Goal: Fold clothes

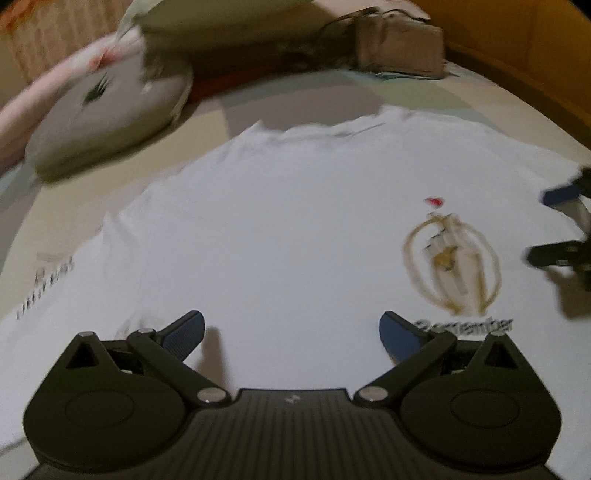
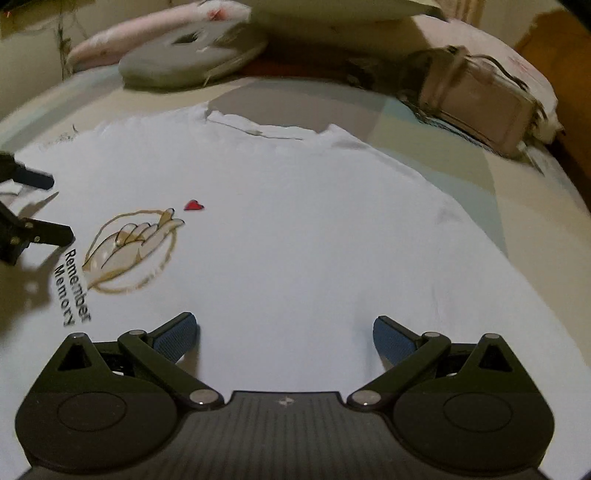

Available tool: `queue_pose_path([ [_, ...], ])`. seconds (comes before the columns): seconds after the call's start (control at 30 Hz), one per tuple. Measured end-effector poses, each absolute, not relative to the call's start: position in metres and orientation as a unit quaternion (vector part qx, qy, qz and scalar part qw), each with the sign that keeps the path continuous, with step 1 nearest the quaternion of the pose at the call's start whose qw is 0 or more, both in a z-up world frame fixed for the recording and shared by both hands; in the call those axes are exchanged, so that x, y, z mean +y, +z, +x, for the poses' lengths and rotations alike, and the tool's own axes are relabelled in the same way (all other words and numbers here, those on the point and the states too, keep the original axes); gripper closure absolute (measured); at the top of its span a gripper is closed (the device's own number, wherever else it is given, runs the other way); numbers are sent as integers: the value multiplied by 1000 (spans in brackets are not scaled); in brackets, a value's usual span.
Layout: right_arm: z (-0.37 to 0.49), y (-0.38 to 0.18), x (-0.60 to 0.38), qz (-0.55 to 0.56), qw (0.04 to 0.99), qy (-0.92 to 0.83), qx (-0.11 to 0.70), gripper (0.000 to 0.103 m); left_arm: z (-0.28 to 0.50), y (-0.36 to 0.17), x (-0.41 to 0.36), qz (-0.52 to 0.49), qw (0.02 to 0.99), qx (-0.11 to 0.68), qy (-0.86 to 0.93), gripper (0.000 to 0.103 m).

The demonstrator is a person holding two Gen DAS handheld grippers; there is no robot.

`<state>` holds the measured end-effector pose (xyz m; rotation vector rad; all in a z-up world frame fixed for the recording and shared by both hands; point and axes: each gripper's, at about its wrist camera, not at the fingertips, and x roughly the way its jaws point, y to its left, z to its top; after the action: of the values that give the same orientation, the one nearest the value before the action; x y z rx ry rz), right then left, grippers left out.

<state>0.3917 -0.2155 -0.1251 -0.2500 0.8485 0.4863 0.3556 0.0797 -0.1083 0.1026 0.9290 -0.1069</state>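
Observation:
A white T-shirt lies spread flat on the bed, collar at the far side, with a gold hand print, a red heart and the words "Remember Memory". My left gripper hovers open just above the shirt's near part, nothing between its blue pads. My right gripper is likewise open over the shirt, to the right of the print. Each gripper shows at the edge of the other's view: the right gripper at the far right, the left gripper at the far left. The left wrist view is blurred.
A grey round cushion and pink bedding lie beyond the shirt at the back left. A beige bag with straps sits at the back right on the patterned bedsheet. An orange-brown wall or board runs along the bed's right side.

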Motion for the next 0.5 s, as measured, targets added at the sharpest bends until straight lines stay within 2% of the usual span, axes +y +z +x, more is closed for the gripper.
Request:
queue_pose_path([
  [0.23, 353, -124, -244, -127, 872, 215, 422, 0, 329, -109, 118, 29, 874, 485, -35, 0],
  [0.5, 344, -109, -221, -110, 872, 196, 434, 0, 341, -89, 84, 61, 884, 459, -66, 2],
])
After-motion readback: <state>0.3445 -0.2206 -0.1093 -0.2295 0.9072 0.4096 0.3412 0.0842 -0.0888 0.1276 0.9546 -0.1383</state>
